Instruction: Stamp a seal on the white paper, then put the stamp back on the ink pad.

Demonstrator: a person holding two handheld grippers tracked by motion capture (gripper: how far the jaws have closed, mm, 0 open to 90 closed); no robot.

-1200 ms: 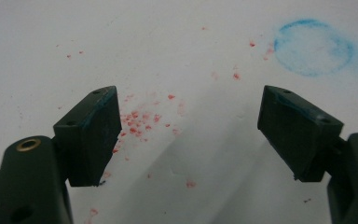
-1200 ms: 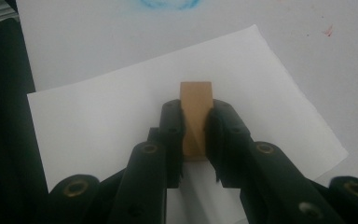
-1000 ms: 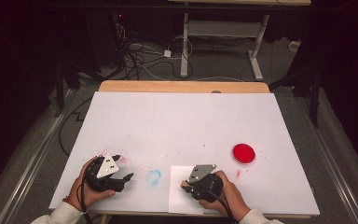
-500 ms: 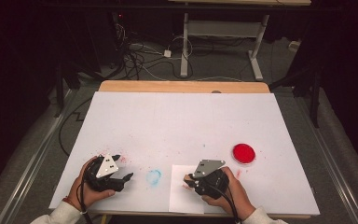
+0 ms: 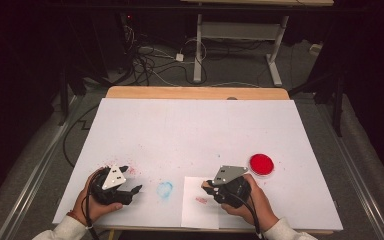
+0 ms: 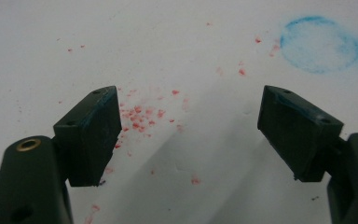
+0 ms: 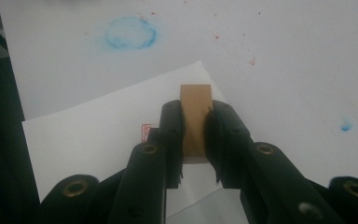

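Stamping job looks mostly through. Right gripper [image 5: 211,188] is clamped on the wooden stamp [image 7: 195,122], block pinched between both jaws, held over the paper sheet [image 5: 196,214] near the bench's front edge, right of centre. A small red imprint [image 7: 146,132] already sits on the sheet just beside the stamp, so the press looks done; whether the stamp is clear of the paper I can't tell. The red ink pad [image 5: 261,164] sits just right of that gripper, apart from it. Left gripper [image 5: 132,192] idles by the front-left corner, jaws wide apart, nothing between them, over red specks and near a blue ring smudge [image 6: 319,44]. Left, by my read: set the stamp down, or ink and print again.
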